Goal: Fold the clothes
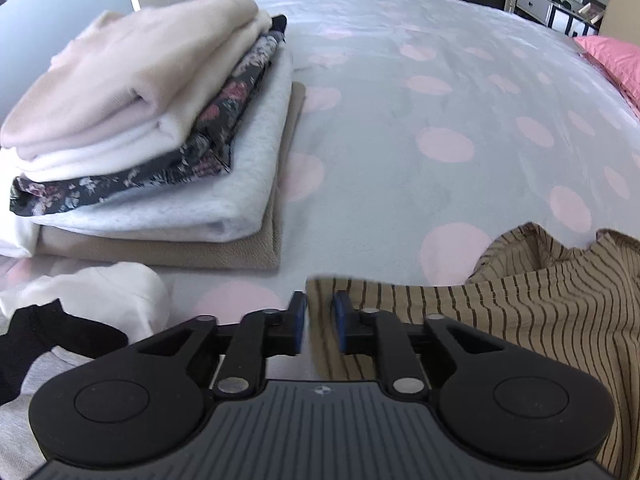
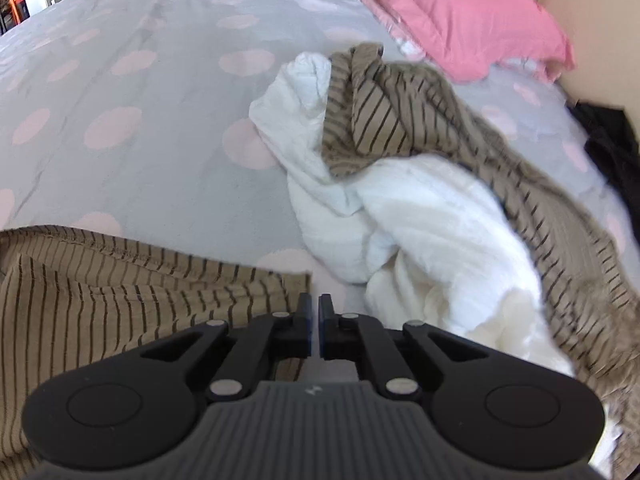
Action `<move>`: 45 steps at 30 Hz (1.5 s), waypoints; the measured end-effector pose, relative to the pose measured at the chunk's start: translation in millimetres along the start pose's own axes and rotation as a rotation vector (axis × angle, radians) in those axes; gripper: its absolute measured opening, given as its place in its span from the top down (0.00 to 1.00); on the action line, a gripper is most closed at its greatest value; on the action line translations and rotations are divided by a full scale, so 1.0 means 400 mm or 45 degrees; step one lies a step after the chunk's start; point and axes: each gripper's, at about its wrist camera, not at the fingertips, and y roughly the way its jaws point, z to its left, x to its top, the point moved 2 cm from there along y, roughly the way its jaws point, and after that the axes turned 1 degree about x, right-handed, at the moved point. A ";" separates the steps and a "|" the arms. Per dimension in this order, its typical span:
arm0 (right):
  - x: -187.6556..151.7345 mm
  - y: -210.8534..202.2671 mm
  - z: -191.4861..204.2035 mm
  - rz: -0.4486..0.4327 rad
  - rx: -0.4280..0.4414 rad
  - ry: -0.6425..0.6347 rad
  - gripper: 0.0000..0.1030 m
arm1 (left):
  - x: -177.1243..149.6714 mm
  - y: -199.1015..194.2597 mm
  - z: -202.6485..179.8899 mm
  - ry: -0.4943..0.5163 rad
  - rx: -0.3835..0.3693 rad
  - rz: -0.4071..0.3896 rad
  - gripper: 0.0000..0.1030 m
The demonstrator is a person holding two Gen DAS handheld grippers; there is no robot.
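The bed [image 1: 440,100], covered by a grey spread with pink dots, is used as the folding surface, and its middle is left bare so that a garment can be laid flat. A stack of folded clothes [image 1: 152,140] is kept at the far left, out of the working area. The striped garment [image 1: 500,320] is spread along the near edge, its far end draped over a crumpled white garment [image 2: 420,232] near the pink pillow [image 2: 460,12]. One corner is pinched by the left gripper [image 1: 319,320], whose blue pads are closed onto the cloth edge. The opposite corner appears to be held by the right gripper [image 2: 315,324], its pads almost touching, so the hem can be stretched taut, judging by the task.
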 end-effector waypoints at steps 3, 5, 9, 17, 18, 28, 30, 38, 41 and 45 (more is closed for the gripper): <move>0.001 -0.034 0.001 -0.045 -0.016 -0.039 0.74 | 0.005 -0.027 0.010 -0.038 -0.011 -0.016 0.73; -0.004 -0.057 0.001 -0.055 0.019 -0.039 0.73 | 0.003 -0.050 0.008 -0.045 -0.040 -0.023 0.56; -0.044 -0.110 0.019 -0.029 0.120 -0.055 0.73 | -0.020 -0.100 -0.014 0.011 -0.066 -0.010 0.55; -0.185 -0.162 0.043 0.113 0.260 -0.051 0.73 | -0.138 -0.143 -0.025 -0.051 -0.172 0.134 0.55; -0.200 -0.163 0.041 0.127 0.270 -0.046 0.73 | -0.154 -0.147 -0.025 -0.063 -0.186 0.149 0.55; -0.325 -0.175 0.017 0.233 0.400 0.043 0.67 | -0.278 -0.206 -0.013 -0.125 -0.257 0.199 0.54; -0.347 -0.176 0.028 0.244 0.400 0.037 0.65 | -0.303 -0.210 -0.029 -0.131 -0.262 0.215 0.50; -0.391 -0.145 0.040 0.306 0.392 -0.001 0.95 | -0.374 -0.177 -0.083 -0.100 -0.264 0.323 0.81; -0.394 -0.151 0.028 0.291 0.348 0.005 1.00 | -0.379 -0.182 -0.082 -0.080 -0.267 0.317 0.98; -0.398 -0.162 -0.002 0.263 0.245 0.021 1.00 | -0.373 -0.202 -0.063 -0.098 -0.237 0.291 0.99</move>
